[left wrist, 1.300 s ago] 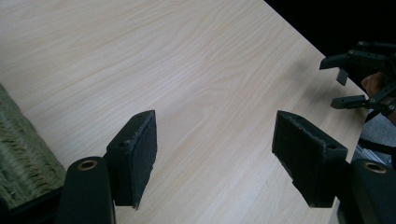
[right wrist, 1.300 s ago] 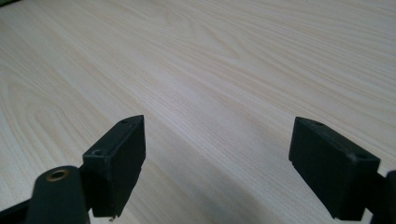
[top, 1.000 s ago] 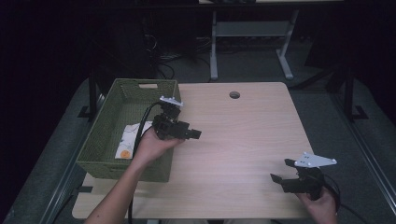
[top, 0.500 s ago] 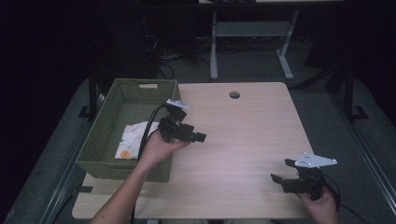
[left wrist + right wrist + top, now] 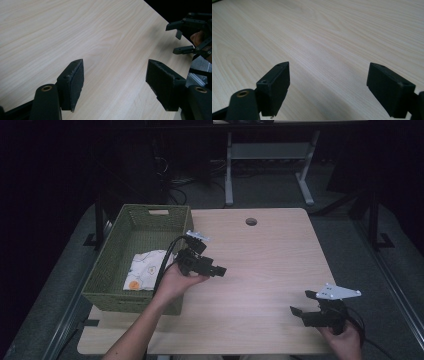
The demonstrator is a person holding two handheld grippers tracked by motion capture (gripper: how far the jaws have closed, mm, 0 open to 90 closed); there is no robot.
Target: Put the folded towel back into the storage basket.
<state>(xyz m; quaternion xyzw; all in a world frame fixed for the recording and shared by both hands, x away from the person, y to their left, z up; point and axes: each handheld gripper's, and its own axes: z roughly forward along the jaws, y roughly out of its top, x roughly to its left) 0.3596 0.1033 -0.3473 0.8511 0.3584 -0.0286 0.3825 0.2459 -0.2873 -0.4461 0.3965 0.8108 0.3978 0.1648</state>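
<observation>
My left gripper [image 5: 220, 270] hangs just right of the green woven basket [image 5: 112, 265], over the light wooden table [image 5: 265, 255], and points right. Its jaws stand wide apart in the left gripper view, so the left gripper [image 5: 115, 75] is open with bare wood between the pads. My right gripper [image 5: 296, 311] sits low near the table's front right corner, pointing left. It is open too, with nothing between the jaws of the right gripper [image 5: 329, 82]. The right gripper [image 5: 186, 37] also appears far off in the left gripper view.
Inside the basket lies a white patterned cloth or packet [image 5: 145, 267] with an orange spot. A round cable hole [image 5: 251, 221] is at the table's far edge. Dark floor, cables and a white desk frame [image 5: 270, 165] lie beyond the table.
My left gripper has moved right and slightly toward the person, away from the basket's rim and farther over the table. The right gripper has stayed put.
</observation>
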